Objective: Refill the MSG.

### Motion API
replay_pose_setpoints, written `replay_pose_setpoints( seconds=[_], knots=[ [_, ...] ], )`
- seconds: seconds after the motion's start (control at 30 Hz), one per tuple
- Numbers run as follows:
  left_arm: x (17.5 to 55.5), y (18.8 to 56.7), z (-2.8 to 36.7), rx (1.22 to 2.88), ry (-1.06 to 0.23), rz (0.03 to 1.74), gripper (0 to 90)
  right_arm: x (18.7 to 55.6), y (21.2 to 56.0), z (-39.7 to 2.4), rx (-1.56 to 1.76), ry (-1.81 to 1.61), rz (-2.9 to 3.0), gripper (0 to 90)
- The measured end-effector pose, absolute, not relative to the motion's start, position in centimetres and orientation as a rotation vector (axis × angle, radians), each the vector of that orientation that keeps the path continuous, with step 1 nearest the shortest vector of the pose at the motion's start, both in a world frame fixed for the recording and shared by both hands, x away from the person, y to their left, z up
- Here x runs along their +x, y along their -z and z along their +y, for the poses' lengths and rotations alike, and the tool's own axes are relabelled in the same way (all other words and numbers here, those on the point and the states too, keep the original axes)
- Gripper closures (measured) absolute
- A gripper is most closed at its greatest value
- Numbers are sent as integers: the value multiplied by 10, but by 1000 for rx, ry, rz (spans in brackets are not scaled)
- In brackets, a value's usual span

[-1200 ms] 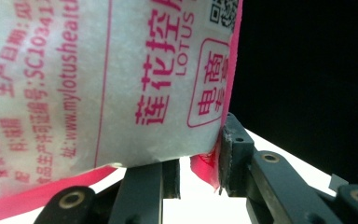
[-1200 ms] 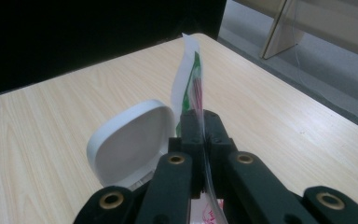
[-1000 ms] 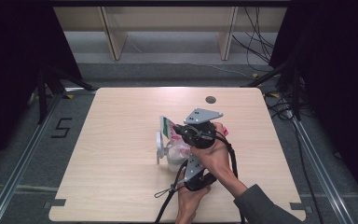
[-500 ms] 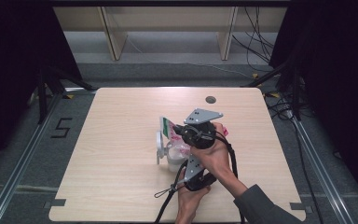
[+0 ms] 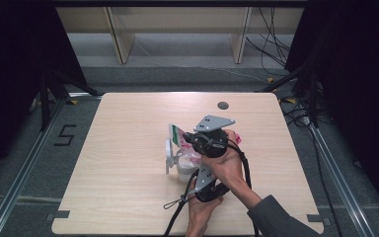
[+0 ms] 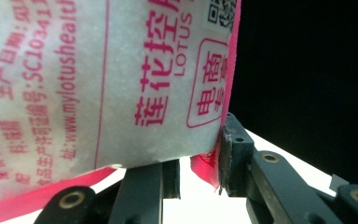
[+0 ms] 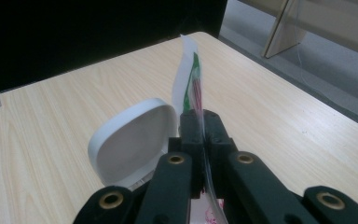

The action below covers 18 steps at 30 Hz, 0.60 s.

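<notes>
Nothing moved since earlier, both claws (image 5: 193, 148) clamped on the pink-printed bag (image 6: 121, 79), white lid (image 7: 130, 140) beside.

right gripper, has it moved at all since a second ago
No. In the high view the right gripper sits at the same spot relative to the table's round hole as before, jaws shut on the bag edge.

The bag (image 6: 98, 84) is cropped at the left gripper view's top and left; its small print blurs.
</notes>
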<state>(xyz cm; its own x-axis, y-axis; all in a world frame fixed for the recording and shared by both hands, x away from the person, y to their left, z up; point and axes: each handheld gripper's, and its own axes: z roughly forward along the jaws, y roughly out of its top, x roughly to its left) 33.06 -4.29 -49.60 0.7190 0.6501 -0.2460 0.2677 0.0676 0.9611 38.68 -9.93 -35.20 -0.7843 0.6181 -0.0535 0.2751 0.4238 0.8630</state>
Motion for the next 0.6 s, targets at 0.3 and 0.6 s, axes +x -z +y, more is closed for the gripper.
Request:
replay_pose_setpoints(
  seconds=[0.3, 0.6],
  knots=[
    [330, 496, -42, 1520, -339, 785, 725, 387, 352, -98, 758, -1314, 2327, 899],
    [330, 496, -43, 1515, -334, 785, 725, 387, 354, -96, 748, -1302, 2319, 898]
  ],
)
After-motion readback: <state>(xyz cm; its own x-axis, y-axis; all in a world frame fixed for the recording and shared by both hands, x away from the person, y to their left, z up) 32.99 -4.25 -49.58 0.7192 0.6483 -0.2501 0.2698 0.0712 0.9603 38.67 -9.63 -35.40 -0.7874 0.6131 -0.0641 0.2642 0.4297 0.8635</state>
